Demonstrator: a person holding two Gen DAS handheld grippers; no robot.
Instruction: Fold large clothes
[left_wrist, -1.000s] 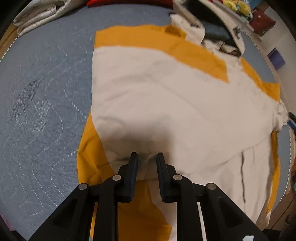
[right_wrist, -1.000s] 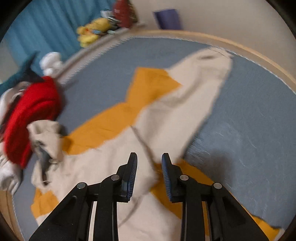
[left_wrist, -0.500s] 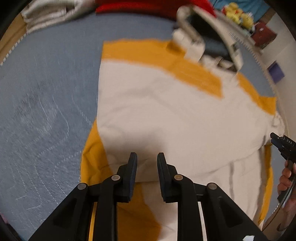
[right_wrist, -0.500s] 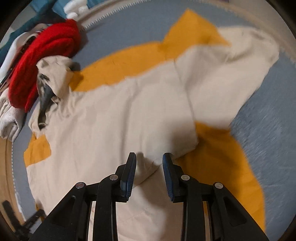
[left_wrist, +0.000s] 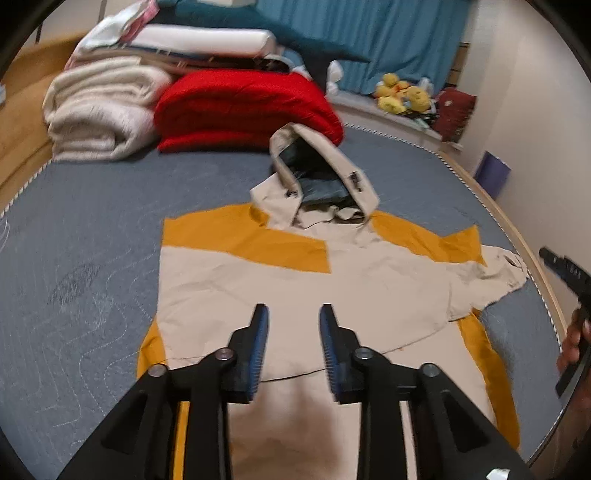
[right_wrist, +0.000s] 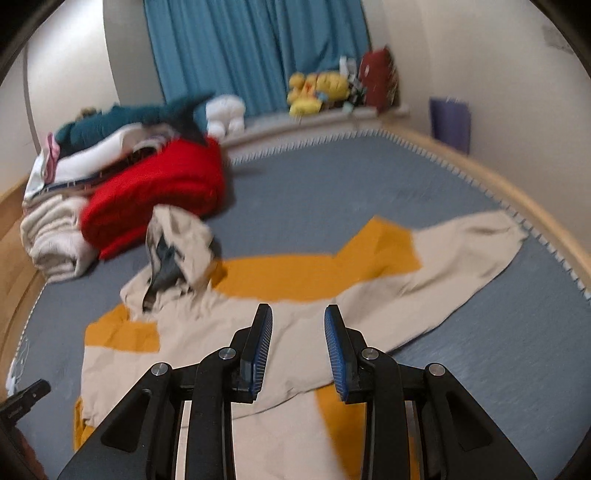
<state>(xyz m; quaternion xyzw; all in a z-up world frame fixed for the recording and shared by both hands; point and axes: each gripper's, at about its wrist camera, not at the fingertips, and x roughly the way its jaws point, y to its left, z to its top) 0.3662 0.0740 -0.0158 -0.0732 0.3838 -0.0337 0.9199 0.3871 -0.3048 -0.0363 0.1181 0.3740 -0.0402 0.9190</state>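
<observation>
Both views have tilted up off the cloth since the earlier frames. Left wrist view: the left gripper (left_wrist: 293, 314), lower centre, is opening with nothing between its jaws, above the beige-and-mustard hooded jacket (left_wrist: 369, 280) spread mid-frame on the grey-blue quilted bed (left_wrist: 85, 240). Right wrist view: the right gripper (right_wrist: 298, 317) stands slightly apart, empty, over the jacket.

You have a red folded blanket (left_wrist: 243, 110) at upper centre, touching a cream blanket (left_wrist: 99, 110) on its left. Yellow plush toys (left_wrist: 402, 98) sit upper right before a blue curtain (left_wrist: 369, 33).
</observation>
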